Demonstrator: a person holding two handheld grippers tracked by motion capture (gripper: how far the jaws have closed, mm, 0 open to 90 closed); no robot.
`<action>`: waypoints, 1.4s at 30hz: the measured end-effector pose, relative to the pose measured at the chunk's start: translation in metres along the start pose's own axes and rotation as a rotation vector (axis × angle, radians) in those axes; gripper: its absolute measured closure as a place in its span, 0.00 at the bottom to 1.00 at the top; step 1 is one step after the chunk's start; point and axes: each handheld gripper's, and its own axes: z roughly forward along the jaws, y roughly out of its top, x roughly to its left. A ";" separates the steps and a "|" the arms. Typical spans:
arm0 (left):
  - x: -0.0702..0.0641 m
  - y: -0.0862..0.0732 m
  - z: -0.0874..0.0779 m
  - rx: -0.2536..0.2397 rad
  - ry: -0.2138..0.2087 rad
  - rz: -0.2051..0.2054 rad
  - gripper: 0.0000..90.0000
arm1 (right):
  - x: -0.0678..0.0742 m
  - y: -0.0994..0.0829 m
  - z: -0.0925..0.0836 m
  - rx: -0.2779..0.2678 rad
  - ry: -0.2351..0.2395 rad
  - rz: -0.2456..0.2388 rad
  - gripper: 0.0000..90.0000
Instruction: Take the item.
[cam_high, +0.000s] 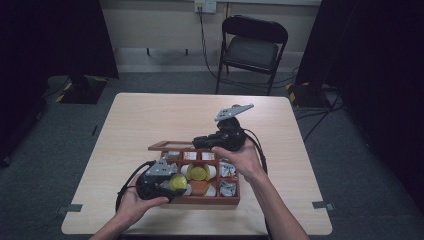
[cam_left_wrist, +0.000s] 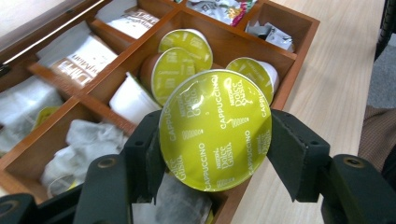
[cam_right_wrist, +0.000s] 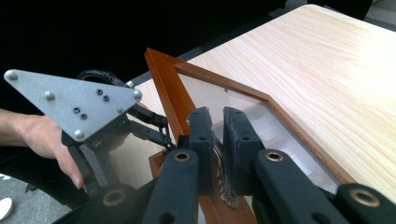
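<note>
Right now, from the high view, I hold my left gripper (cam_high: 167, 185) over the near left corner of the reddish-brown wooden compartment box (cam_high: 231, 200), which sits on the pale wood-grain table (cam_high: 150, 120). My right gripper (cam_high: 202, 141) reaches to the far edge of the box, at the glass-paned wooden lid (cam_high: 167, 145).

Along my left gripper's view, the two matte black jaws clamp a round coffee capsule with a glossy yellow-green foil top (cam_left_wrist: 215, 129) by its rim, tilted, just above the box. More capsules of the same kind (cam_left_wrist: 175, 63) lie in the middle compartment; crinkled white sachets (cam_left_wrist: 79, 144) fill the nearer ones.

Along my right gripper's view, the black jaws are pinched together on the lid's frame edge (cam_right_wrist: 170, 91), with a small ornate metal clasp (cam_right_wrist: 228, 189) between them. The glass looks smooth and clear, the frame polished.
</note>
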 end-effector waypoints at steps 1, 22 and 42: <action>0.001 -0.001 -0.001 0.001 0.007 -0.001 0.45 | 0.000 0.000 0.000 0.000 0.000 0.000 0.92; 0.020 -0.025 -0.031 -0.007 0.066 -0.059 0.45 | 0.000 0.000 0.000 0.000 0.000 0.000 0.92; 0.057 -0.046 -0.057 -0.026 0.157 -0.159 0.45 | 0.000 0.001 0.000 0.001 0.000 0.001 0.92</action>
